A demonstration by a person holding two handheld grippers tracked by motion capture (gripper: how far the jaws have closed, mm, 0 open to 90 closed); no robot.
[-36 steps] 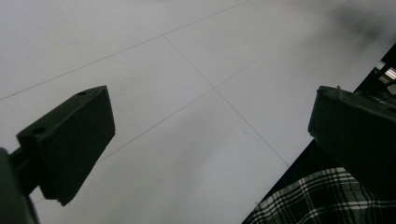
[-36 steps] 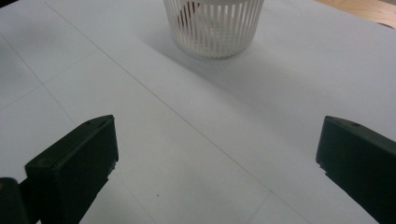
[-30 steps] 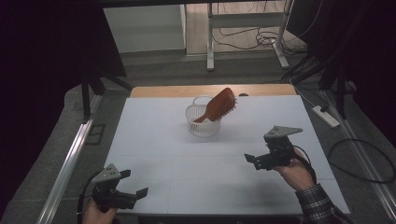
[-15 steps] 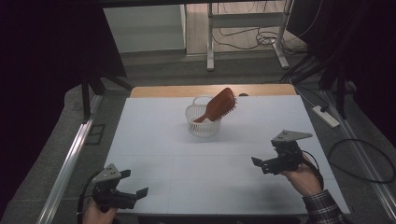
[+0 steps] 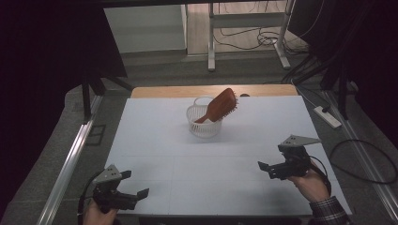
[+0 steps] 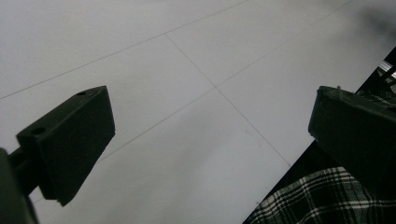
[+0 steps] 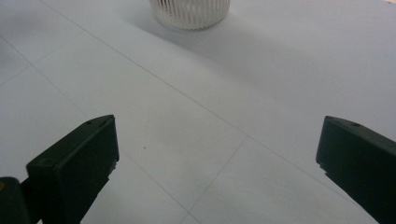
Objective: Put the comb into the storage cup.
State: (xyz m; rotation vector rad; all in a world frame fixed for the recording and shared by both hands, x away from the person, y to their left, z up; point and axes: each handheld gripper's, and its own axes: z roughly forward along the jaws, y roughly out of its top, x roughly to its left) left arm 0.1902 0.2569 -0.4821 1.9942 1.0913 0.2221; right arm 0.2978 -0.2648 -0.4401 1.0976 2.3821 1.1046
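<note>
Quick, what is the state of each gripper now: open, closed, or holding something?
Left gripper: open, holding nothing, above the table.
Right gripper: open, holding nothing, facing the basket.

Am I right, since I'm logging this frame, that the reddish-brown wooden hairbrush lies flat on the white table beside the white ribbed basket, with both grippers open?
Not quite. The high view shows the reddish-brown wooden hairbrush standing tilted inside the white ribbed basket, not flat on the white table. The left gripper and right gripper are open.
</note>
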